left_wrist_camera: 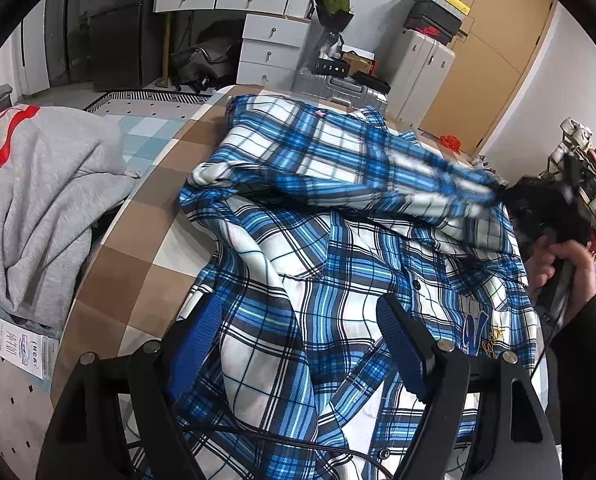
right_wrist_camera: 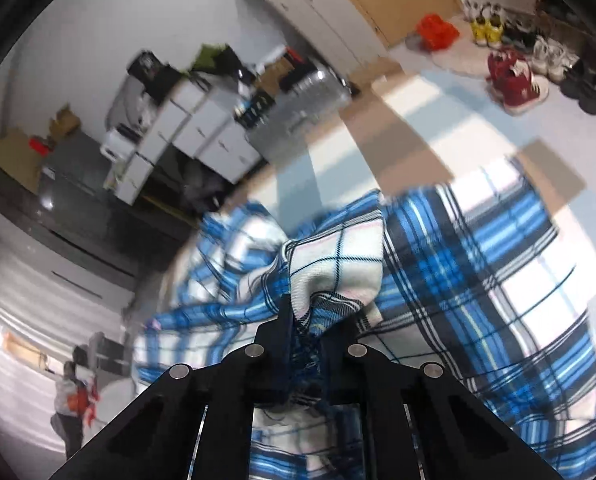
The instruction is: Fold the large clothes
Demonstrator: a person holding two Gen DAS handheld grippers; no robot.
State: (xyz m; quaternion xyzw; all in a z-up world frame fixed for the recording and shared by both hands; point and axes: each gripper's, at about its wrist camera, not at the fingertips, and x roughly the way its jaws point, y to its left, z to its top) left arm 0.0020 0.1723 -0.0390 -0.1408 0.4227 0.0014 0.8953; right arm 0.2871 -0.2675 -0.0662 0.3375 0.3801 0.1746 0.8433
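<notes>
A blue, white and black plaid shirt point(left_wrist_camera: 318, 248) lies crumpled on a bed with a brown and white checked cover point(left_wrist_camera: 138, 264). My left gripper point(left_wrist_camera: 302, 320) hovers over the shirt's near part, jaws wide apart, with nothing pinched. At the right edge of the left wrist view a hand holds my right gripper point(left_wrist_camera: 506, 196), which lifts one side of the shirt off the bed. In the right wrist view, my right gripper point(right_wrist_camera: 310, 312) is shut on a bunched fold of the plaid shirt point(right_wrist_camera: 338, 256), which hangs below it, blurred.
A grey sweatshirt with a red stripe point(left_wrist_camera: 38, 200) is heaped at the bed's left. Behind stand a white desk with drawers point(left_wrist_camera: 266, 44), suitcases point(left_wrist_camera: 418, 76) and a wooden door point(left_wrist_camera: 494, 48). Shoes point(right_wrist_camera: 514, 76) line the floor at right.
</notes>
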